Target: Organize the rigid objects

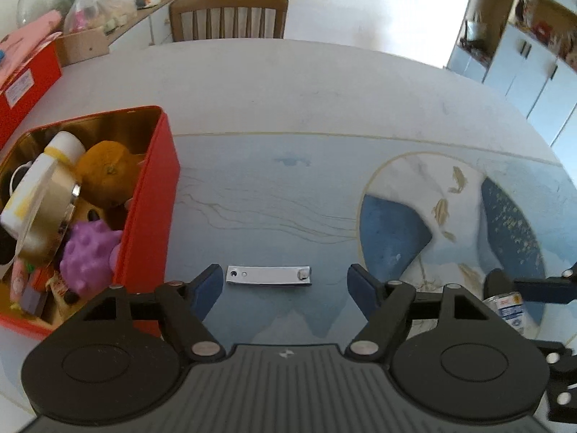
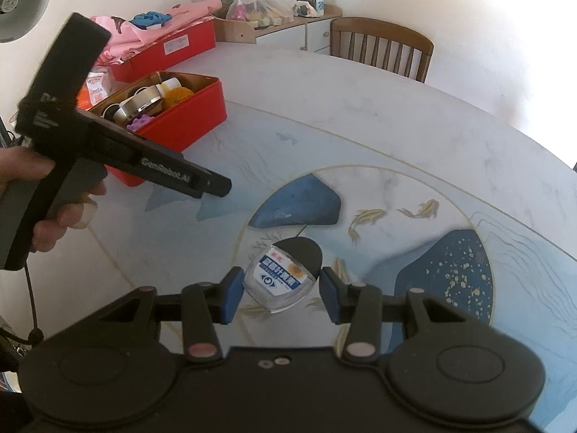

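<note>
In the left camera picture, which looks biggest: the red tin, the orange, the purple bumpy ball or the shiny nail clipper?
1. red tin
2. orange
3. purple bumpy ball, close to the orange, so unsure
4. nail clipper, long but thin

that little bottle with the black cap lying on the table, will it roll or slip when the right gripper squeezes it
The bottle lies on its side between the open right gripper, so a nudge could roll it. Its clear, glossy body looks slippery, so it may squirt out. It is small and probably light and rigid.
</note>
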The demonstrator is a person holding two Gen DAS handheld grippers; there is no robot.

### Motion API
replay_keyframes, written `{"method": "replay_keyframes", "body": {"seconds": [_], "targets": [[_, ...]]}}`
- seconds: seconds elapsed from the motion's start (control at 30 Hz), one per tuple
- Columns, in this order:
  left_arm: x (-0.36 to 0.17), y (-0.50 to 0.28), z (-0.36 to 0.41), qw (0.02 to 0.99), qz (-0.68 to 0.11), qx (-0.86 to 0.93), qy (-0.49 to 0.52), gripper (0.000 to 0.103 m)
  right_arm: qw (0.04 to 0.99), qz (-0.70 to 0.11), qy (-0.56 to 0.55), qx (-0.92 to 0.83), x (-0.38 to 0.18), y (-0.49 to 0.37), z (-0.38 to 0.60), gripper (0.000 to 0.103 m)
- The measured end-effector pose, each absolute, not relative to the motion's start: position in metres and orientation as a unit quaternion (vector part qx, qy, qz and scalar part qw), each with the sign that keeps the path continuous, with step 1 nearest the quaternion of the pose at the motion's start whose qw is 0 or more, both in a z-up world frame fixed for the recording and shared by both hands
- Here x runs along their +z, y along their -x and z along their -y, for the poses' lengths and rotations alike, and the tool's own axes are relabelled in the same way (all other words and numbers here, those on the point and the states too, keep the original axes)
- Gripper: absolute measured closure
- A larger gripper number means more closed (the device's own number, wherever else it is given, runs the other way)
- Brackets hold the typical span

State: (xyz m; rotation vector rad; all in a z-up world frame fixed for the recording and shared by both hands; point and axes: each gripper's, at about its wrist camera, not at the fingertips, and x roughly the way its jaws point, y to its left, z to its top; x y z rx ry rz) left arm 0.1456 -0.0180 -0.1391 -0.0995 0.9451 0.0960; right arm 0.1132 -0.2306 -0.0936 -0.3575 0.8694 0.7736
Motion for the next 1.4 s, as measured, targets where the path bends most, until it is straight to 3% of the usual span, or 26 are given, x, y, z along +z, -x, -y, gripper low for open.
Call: {"method": "replay_keyframes", "body": {"seconds": [0.47,0.63,1.4], "targets": [[-0.154,-0.153,0.017,0.885,-0.455,0.067,0.07,0.029,0.819,-0.413,0.167,0.362,-0.096,-0.114,0.231,0.058],[-0.154,-0.15,0.016,0.889,-0.447,0.082,0.059,0.046,0.816,-0.415,0.169,0.365,-0.097,-0.115,0.231,0.058],[-0.118,-0.129,0.012,0.893,-0.436,0.06,0.095,0.047,0.827,-0.392,0.166,0.366,-0.078,-0.125,0.224,0.058]]}}
